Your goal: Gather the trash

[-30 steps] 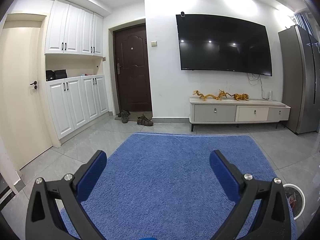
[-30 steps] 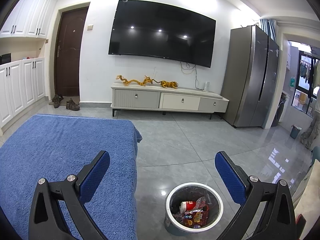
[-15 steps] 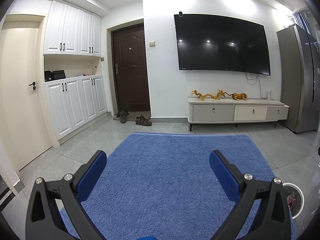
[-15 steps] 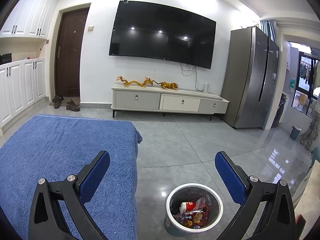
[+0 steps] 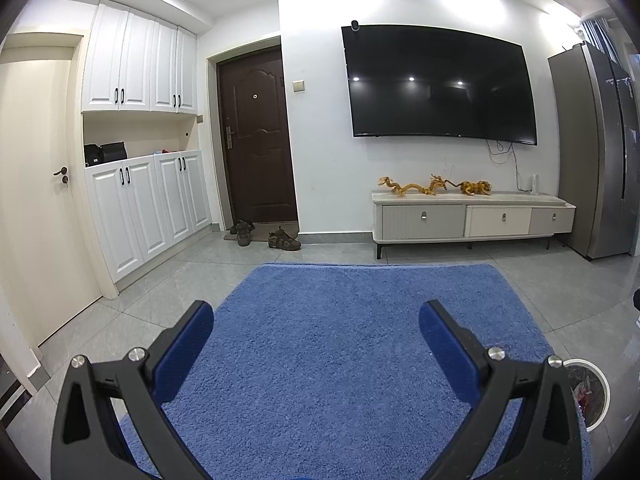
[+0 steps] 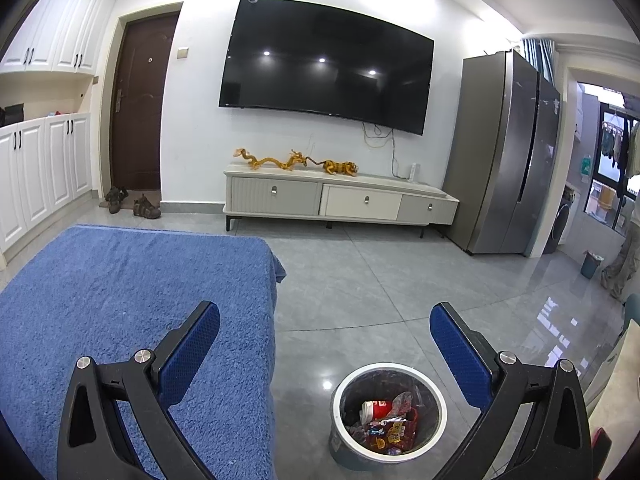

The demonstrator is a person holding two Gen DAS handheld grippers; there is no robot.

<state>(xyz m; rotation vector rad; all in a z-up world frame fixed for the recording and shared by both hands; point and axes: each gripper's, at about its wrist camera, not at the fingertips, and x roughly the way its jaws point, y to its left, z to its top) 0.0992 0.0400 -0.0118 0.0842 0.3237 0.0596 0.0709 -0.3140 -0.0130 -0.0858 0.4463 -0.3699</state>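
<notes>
A round grey trash bin with a white rim (image 6: 387, 368) stands on the floor just right of the blue-covered surface (image 6: 120, 300). It holds a red and white cup (image 6: 375, 409) and several wrappers (image 6: 390, 432). My right gripper (image 6: 325, 330) is open and empty, above the bin and the cloth's right edge. My left gripper (image 5: 316, 330) is open and empty over the blue cloth (image 5: 340, 340). The bin's rim (image 5: 602, 384) shows at the lower right of the left wrist view. I see no loose trash on the cloth.
A TV cabinet (image 6: 340, 200) with gold figurines stands under a wall TV (image 6: 324, 68). A grey fridge (image 6: 508, 152) is at the right, white cupboards (image 5: 148, 200) and a brown door (image 5: 258, 136) at the left. Shoes (image 5: 284, 239) lie by the door. Another small bin (image 6: 591, 264) stands far right.
Both views have shifted only slightly. Both grippers stay open and empty, and the bin's contents look the same.
</notes>
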